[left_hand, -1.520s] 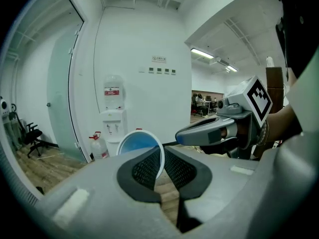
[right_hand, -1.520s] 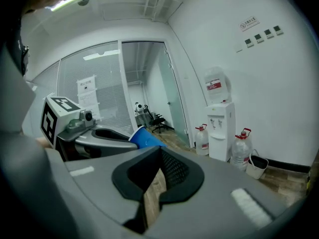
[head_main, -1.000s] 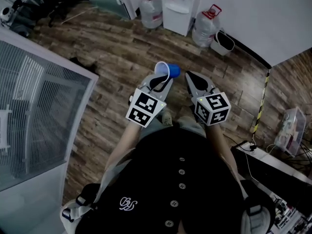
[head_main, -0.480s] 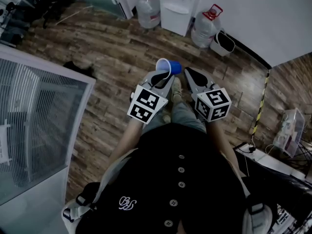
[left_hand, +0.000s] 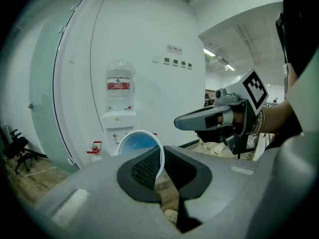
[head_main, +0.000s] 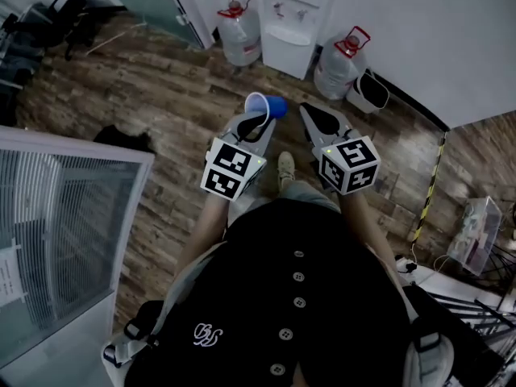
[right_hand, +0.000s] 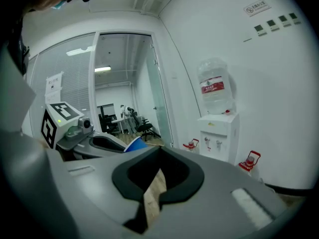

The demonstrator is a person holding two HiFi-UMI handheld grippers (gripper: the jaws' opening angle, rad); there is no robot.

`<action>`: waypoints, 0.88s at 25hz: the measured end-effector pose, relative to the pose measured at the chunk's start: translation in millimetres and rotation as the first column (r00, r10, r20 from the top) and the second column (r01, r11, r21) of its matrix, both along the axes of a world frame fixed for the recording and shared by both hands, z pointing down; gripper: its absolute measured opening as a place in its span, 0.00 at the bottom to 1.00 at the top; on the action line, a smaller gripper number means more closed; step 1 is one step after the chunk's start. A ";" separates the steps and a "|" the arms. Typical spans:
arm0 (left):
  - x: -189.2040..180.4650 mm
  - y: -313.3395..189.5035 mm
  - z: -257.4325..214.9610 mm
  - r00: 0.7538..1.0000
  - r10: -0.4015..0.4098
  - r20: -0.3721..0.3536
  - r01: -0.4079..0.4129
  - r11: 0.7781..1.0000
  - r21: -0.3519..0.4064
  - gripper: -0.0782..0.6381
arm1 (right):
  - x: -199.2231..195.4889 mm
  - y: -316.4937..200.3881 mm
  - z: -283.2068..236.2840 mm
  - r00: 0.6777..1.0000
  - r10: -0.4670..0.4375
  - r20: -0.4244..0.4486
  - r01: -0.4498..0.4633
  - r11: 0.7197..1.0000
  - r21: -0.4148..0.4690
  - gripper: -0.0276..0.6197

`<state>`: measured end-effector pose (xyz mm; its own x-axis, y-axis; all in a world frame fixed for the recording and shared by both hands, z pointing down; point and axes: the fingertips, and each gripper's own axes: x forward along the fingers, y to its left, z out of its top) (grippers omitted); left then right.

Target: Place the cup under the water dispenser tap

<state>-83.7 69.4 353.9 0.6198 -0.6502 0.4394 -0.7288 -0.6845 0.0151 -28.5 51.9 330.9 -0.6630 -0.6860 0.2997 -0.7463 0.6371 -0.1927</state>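
Note:
A blue cup [head_main: 264,107] lies tilted on its side in my left gripper [head_main: 256,123], which is shut on the cup's rim. In the left gripper view the white rim [left_hand: 139,146] is pinched between the pads [left_hand: 145,169], with the mouth facing the camera. My right gripper [head_main: 318,119] is level beside it on the right, shut and empty; it also shows in the left gripper view [left_hand: 209,119]. The white water dispenser [head_main: 290,22] stands against the wall ahead, some way beyond both grippers. It carries a bottle [right_hand: 213,86] on top, and its taps [right_hand: 213,143] sit in a recess.
Two large water bottles with red caps [head_main: 239,31] [head_main: 339,55] flank the dispenser on the wooden floor. A small bin [head_main: 368,89] sits right of them. A white slatted panel [head_main: 56,216] fills the left. A yellow-black striped strip [head_main: 427,184] runs along the right wall.
The person has walked toward the dispenser, carrying both grippers and the cup forward together. The dispenser and bottles sit nearer and the slatted panel has slid back. The grip on the cup is unchanged.

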 end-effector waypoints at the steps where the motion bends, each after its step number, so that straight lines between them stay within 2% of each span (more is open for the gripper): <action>1: 1.4 -13.2 0.0 1.000 0.000 0.003 0.000 1.000 -0.001 0.14 | 0.3 -13.9 -1.9 1.000 -0.007 -0.005 0.007 1.000 0.005 0.04; 10: 28.4 -120.4 -5.8 1.000 0.003 0.004 -0.003 1.000 0.017 0.14 | 17.8 -124.4 -3.1 0.999 -0.032 -0.019 0.033 0.999 0.016 0.04; 15: 32.8 -152.7 -3.7 1.000 -0.015 0.000 0.015 1.000 0.013 0.14 | 23.0 -155.5 -1.1 0.999 -0.042 0.011 0.042 0.999 -0.002 0.04; 22: 40.7 -167.8 14.7 1.000 -0.017 -0.001 0.017 0.999 -0.044 0.14 | 28.8 -170.8 13.7 0.999 -0.049 0.021 0.050 0.998 -0.046 0.04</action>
